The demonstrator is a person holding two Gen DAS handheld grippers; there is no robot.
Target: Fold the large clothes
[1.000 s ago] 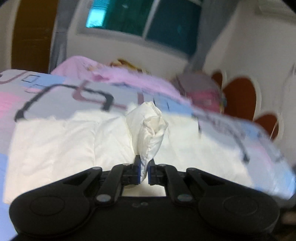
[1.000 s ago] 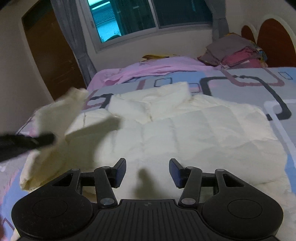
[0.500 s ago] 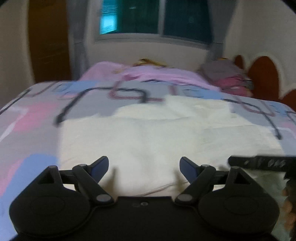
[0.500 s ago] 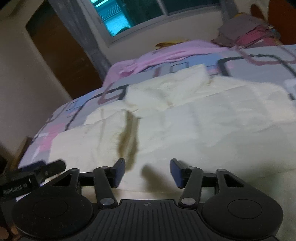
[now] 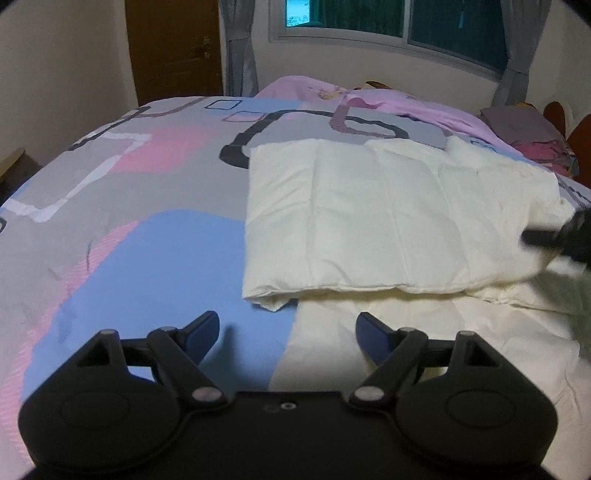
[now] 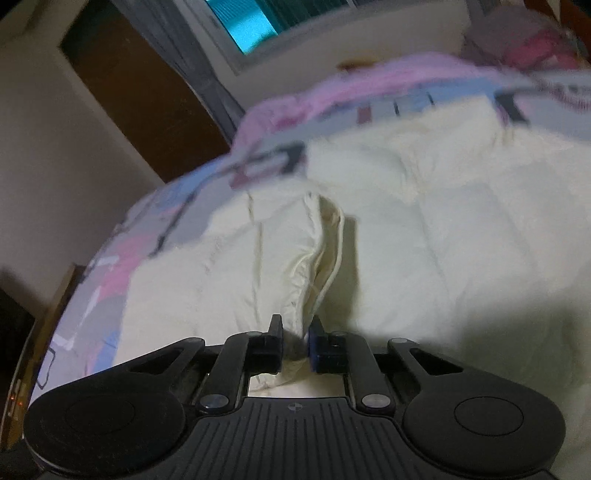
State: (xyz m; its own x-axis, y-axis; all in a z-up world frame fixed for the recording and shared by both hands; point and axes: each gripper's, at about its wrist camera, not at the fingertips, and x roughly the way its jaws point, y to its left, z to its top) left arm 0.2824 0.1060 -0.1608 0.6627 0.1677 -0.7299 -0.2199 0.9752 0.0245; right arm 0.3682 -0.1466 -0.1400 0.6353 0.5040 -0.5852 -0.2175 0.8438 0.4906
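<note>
A large cream quilted garment (image 5: 388, 218) lies spread on the patterned bed cover, with one part folded over onto itself. My left gripper (image 5: 286, 330) is open and empty, low over the cover just in front of the garment's near corner. My right gripper (image 6: 295, 341) is shut on a bunched edge of the same garment (image 6: 424, 236), which rises as a ridge from its fingertips. The right gripper also shows as a dark blurred shape at the right edge of the left wrist view (image 5: 561, 236).
The bed cover (image 5: 129, 206) is grey, pink and blue. A pink blanket (image 5: 369, 99) and a pile of folded clothes (image 5: 524, 125) lie at the far side by the headboard. A brown door (image 5: 173, 48) and a window (image 5: 388, 18) stand behind.
My left gripper let go of the cream garment, opened and drew back to the left. My right gripper moved onto the garment's edge and shut on it.
</note>
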